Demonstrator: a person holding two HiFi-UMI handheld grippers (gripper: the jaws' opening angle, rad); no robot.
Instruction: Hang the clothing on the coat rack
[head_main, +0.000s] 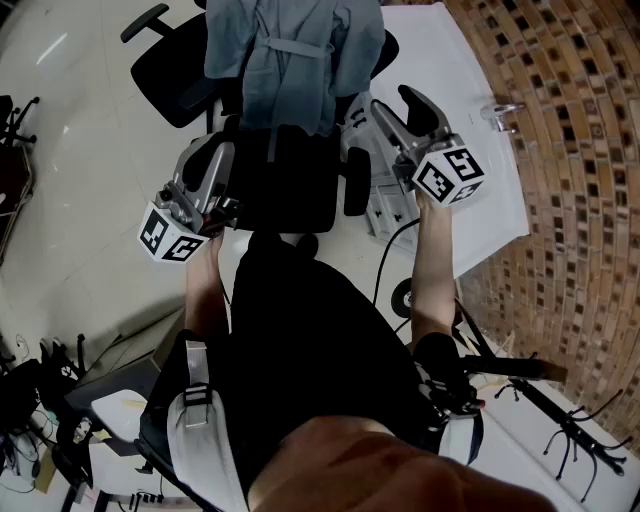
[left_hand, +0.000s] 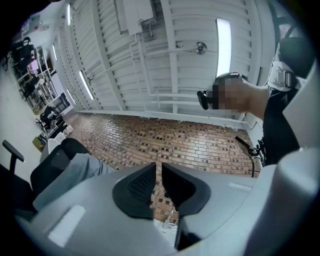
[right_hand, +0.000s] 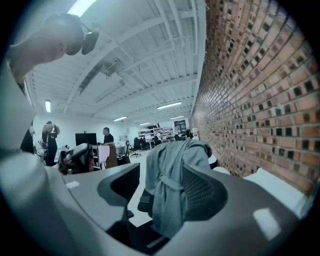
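A grey-blue robe (head_main: 290, 50) hangs over the back of a black office chair (head_main: 290, 185) straight ahead. My left gripper (head_main: 218, 152) is held at the chair's left side, its jaws shut with nothing between them (left_hand: 159, 169); it points upward past the robe (left_hand: 75, 171) toward the brick wall. My right gripper (head_main: 395, 105) is at the chair's right side, jaws wide open and empty. In the right gripper view the robe (right_hand: 170, 190) shows between the open jaws (right_hand: 162, 175), still some way ahead and untouched.
A white table (head_main: 450, 80) stands to the right of the chair against the brick wall (head_main: 580, 150). A second black chair (head_main: 165, 60) is at the back left. A black stand with thin prongs (head_main: 565, 420) lies at lower right. People stand far off in the office (right_hand: 105, 137).
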